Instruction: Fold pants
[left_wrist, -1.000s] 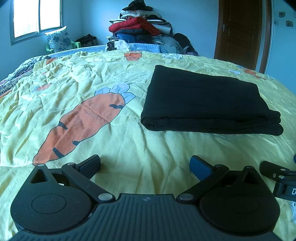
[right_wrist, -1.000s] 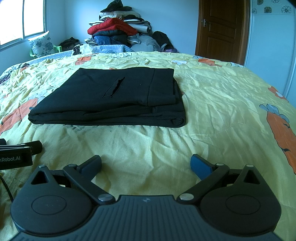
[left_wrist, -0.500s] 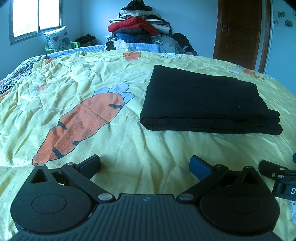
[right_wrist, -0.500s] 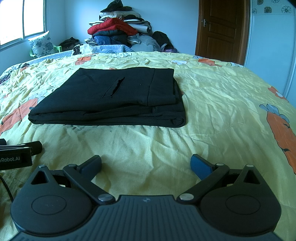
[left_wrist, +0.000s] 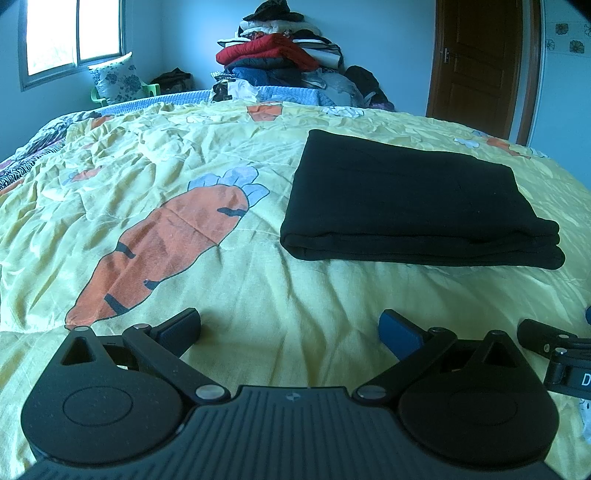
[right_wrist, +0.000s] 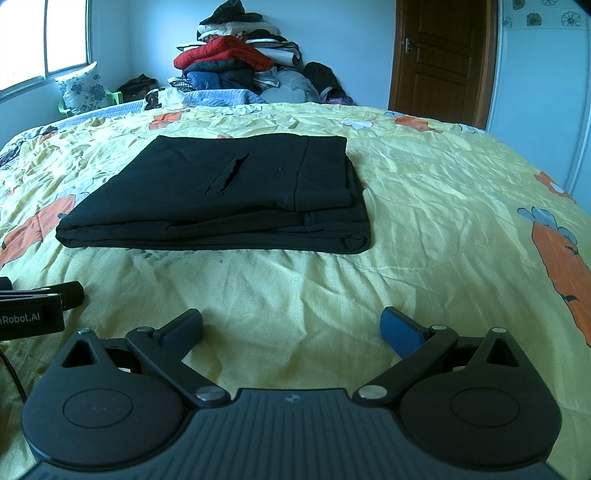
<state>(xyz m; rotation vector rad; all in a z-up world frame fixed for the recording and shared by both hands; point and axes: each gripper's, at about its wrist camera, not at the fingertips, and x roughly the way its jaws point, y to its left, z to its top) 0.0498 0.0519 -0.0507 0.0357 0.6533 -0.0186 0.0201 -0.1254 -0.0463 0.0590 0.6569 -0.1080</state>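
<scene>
Bedroom with blue walls, and a big bed (left_wrist: 229, 302) wearing a yellow carrot-print cover is filling most of both views. Black pants (left_wrist: 413, 199) are sitting folded into a neat flat rectangle on the cover, pocket slit facing up in the right wrist view (right_wrist: 221, 195).

Left gripper (left_wrist: 290, 328) is hovering low over the cover with its jaws spread wide, nothing between the blue pads; the pants are lying ahead and off to its right, well apart from it. Right gripper (right_wrist: 291, 326) is doing the same thing, jaws released and empty, with the pants ahead and slightly to its left, also not touching. Both are pointing level toward the far wall, side by side, each one peeking into the edge of the other's view.

Way back, a pile of clothes (right_wrist: 236, 70) is stacking up against the wall, next to a wooden door (right_wrist: 443, 59).
</scene>
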